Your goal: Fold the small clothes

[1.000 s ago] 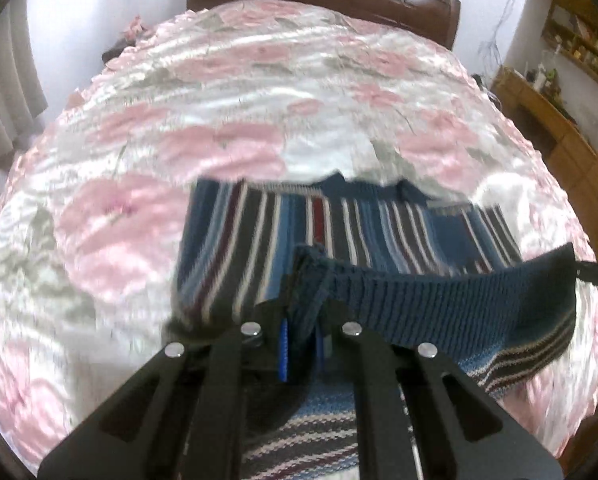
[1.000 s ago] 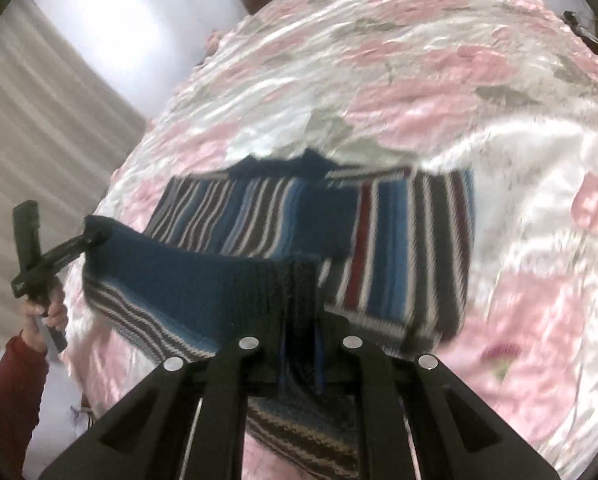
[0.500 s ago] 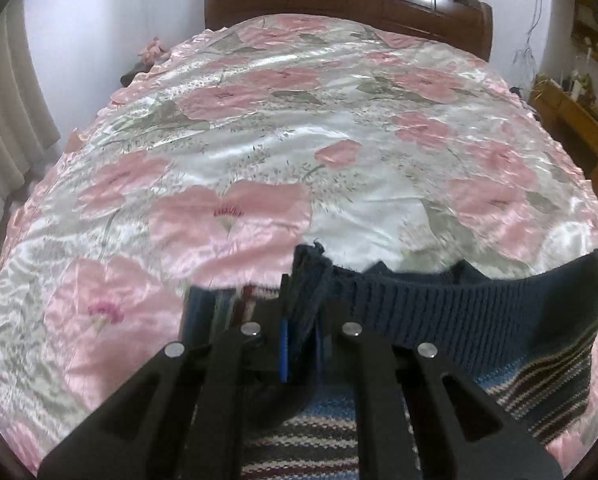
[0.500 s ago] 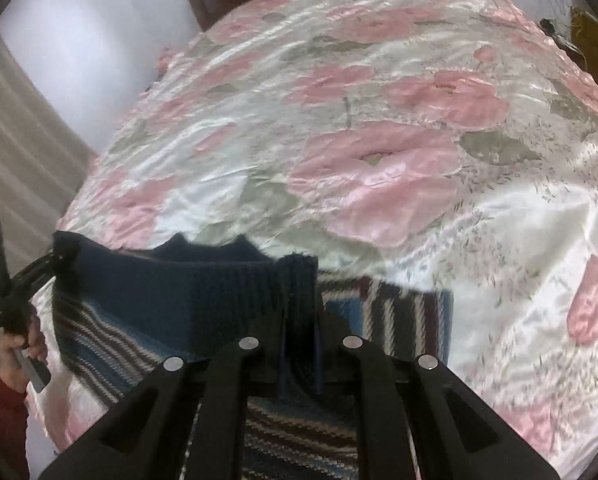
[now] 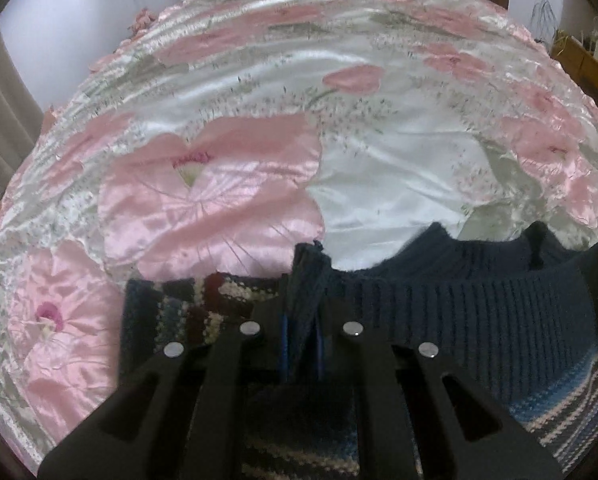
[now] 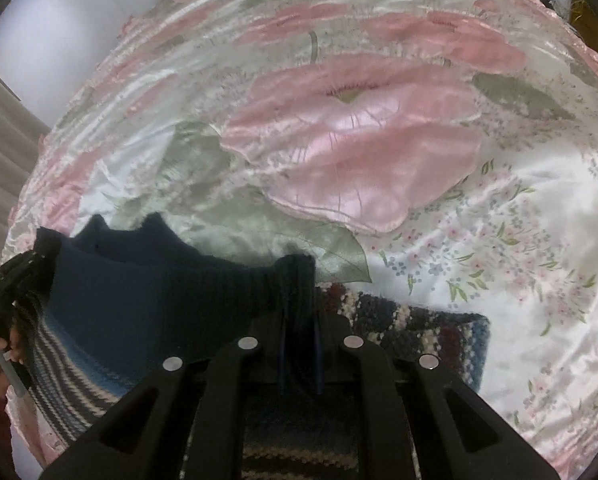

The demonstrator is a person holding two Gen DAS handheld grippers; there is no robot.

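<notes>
Hem of the striped sweater [image 5: 479,320] stretches sideways between our left claw [image 5: 301,320] and right claw [image 6: 299,320], both clamped on it, above the bed [image 5: 379,168].

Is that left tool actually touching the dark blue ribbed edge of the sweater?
Touching. In the left wrist view, the left tool is shut on the sweater's ribbed edge, which bunches up between its two fingers.

Both wrist views look close along their fingers [image 5: 267,320], sharing the bedspread [image 6: 499,240]
</notes>
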